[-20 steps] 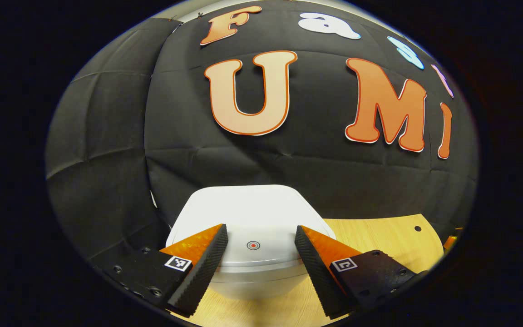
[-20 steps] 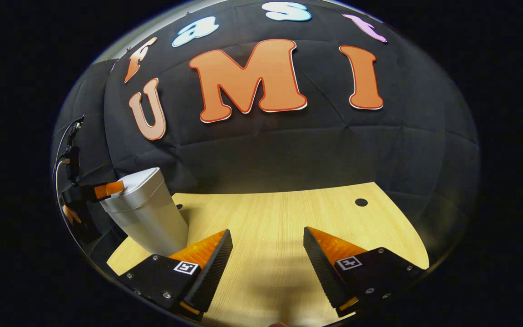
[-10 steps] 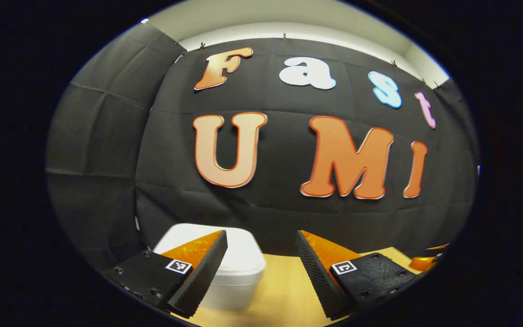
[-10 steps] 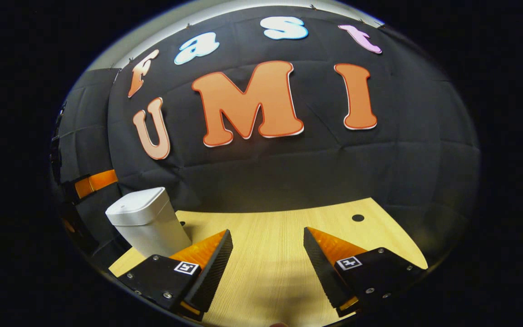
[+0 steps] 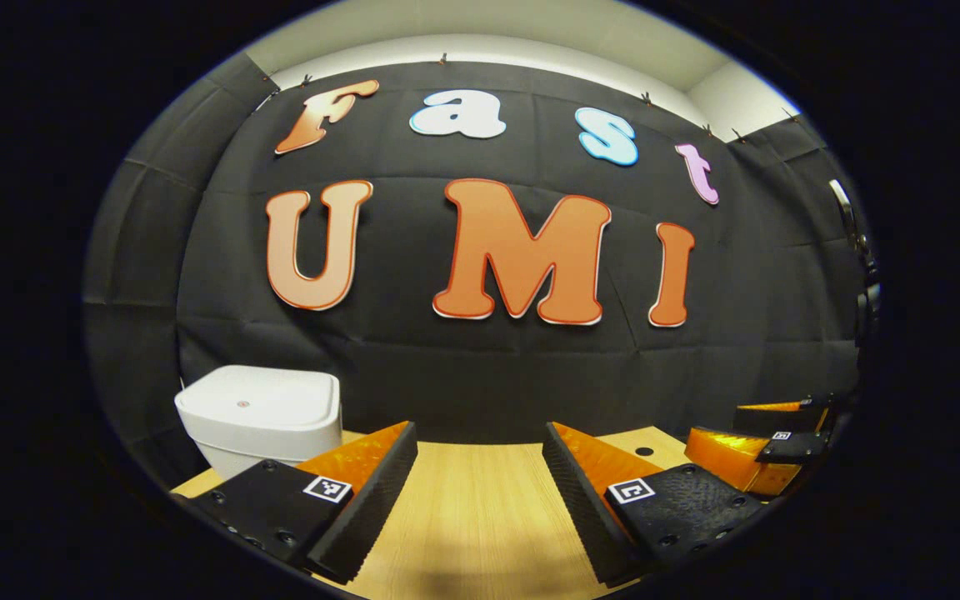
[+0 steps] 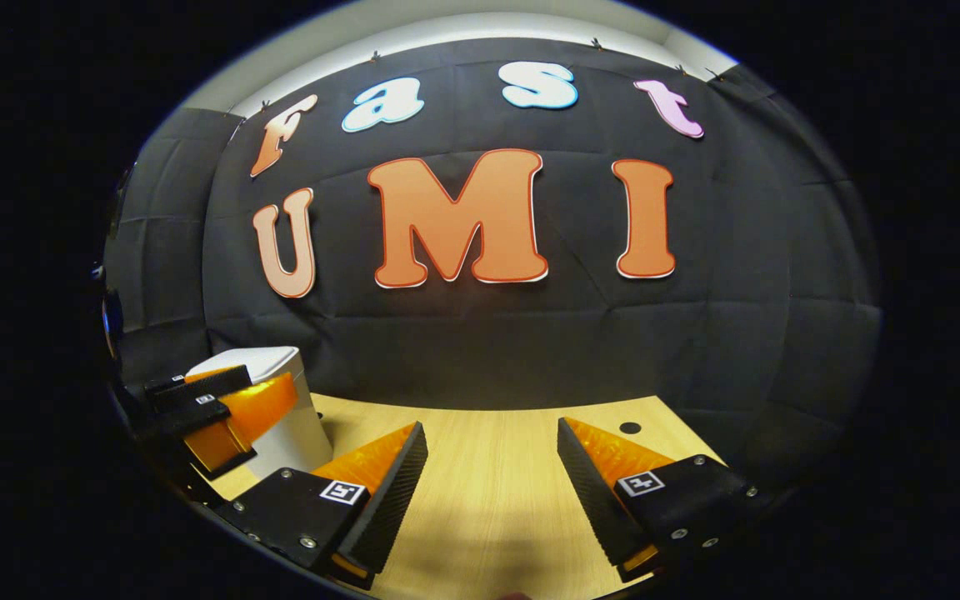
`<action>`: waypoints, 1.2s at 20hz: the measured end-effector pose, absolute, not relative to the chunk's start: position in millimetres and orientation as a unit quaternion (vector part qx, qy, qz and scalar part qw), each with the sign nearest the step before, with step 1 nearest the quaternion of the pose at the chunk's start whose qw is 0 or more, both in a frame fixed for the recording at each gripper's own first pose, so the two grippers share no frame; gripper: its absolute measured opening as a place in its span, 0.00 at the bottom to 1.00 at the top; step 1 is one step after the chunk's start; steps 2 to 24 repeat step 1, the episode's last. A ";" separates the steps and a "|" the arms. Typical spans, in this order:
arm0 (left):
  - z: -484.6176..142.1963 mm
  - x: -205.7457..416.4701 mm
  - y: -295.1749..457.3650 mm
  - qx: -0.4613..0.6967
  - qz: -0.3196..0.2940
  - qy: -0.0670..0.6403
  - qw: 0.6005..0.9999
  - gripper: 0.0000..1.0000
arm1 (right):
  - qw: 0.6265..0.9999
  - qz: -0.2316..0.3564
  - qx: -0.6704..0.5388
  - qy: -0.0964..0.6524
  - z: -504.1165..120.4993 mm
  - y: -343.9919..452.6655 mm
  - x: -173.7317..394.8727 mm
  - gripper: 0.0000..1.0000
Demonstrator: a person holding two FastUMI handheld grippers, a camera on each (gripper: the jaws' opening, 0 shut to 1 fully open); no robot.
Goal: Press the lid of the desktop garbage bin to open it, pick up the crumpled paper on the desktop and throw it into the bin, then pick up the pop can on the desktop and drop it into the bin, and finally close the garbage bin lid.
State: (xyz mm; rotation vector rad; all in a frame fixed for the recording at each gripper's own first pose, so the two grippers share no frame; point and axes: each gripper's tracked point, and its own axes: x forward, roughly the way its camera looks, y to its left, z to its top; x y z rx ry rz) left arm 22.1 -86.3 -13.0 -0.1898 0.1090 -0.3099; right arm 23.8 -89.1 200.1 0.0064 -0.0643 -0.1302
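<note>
Change since one second ago: the left gripper point(image 5: 480, 475), then poised directly over the bin's lid, has withdrawn and swung toward the middle of the desk; the bin now sits off to the left in the left gripper view. The right gripper point(image 6: 492, 479) has kept its place, pitched up slightly.

Item 1, garbage bin point(image 5: 262, 417): white, upright, lid point(image 5: 259, 400) closed and flat, a small red dot on top. Stands at the desk's far left corner, close to the black cloth wall point(image 5: 480, 367). In the right gripper view the bin point(image 6: 301, 425) is partly covered by the other gripper.

Item 2, left gripper: released, jaws spread wide, nothing between them. Held low and roughly level above the desk point(image 5: 472, 517), pointing at the wall, touching nothing. Seen from the right gripper view it hangs at the left edge in front of the bin point(image 6: 213, 412) (the hand holding it cannot be made out).

Item 3, right gripper: released, jaws spread wide, empty. Held low over the wooden desk point(image 6: 488, 500), aimed at the wall. In the left gripper view it appears at the far right point(image 5: 767, 442), alongside the left one and apart from it.

Item 4, desk: light wood, a small dark round hole point(image 6: 630, 427) near its far right edge.
</note>
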 end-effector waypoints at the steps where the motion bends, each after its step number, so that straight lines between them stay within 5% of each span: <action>1: -21.1 18.9 -91.0 -0.089 -0.155 0.064 0.982 0.96 | 0.997 -0.069 -0.005 -0.037 199.1 -90.3 21.9 0.94; 24: -21.1 18.9 -91.0 -0.089 -0.155 0.064 0.982 0.96 | 0.997 -0.069 -0.005 -0.037 199.1 -90.3 21.9 0.94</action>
